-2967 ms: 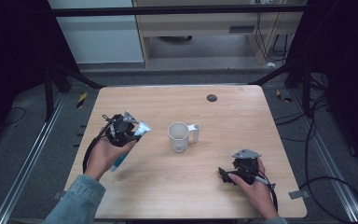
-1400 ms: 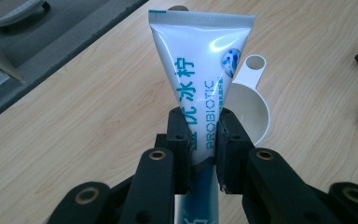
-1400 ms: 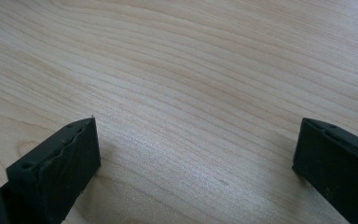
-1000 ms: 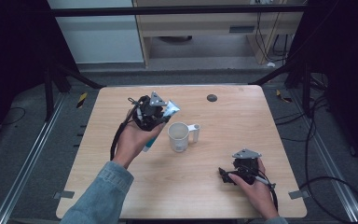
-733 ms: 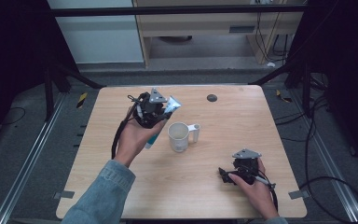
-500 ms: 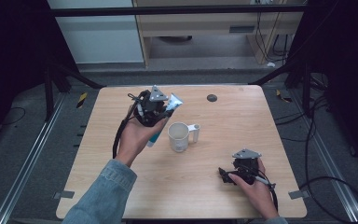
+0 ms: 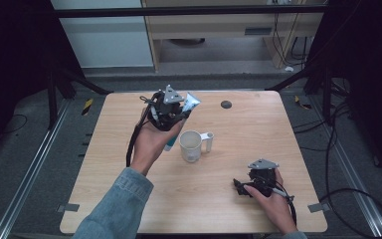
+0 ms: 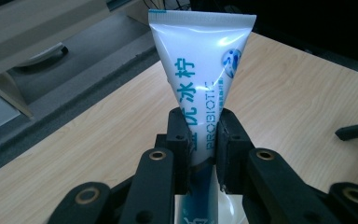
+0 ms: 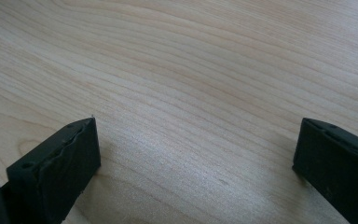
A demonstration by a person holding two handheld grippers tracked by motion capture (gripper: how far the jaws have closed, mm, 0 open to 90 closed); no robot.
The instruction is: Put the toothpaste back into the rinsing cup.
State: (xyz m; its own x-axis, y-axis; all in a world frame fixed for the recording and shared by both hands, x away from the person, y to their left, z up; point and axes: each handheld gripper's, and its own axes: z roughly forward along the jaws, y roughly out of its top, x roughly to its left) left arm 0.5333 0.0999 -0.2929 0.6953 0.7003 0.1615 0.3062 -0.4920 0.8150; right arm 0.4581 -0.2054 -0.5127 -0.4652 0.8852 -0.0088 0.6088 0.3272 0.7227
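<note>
The left hand-held gripper point(image 8: 200, 140) is closed tight on the tube point(image 8: 200, 70), up in the air just beside the cup point(image 7: 191, 146) mid-tabletop, and it looks light, soft and squishy, so holding its middle seems best.

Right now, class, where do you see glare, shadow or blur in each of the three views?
Left gripper view: glare streaks the toothpaste tube; the room behind is soft. Right gripper view: the wooden table is evenly lit, with shadow under the claw. High view: dark surroundings.
</note>
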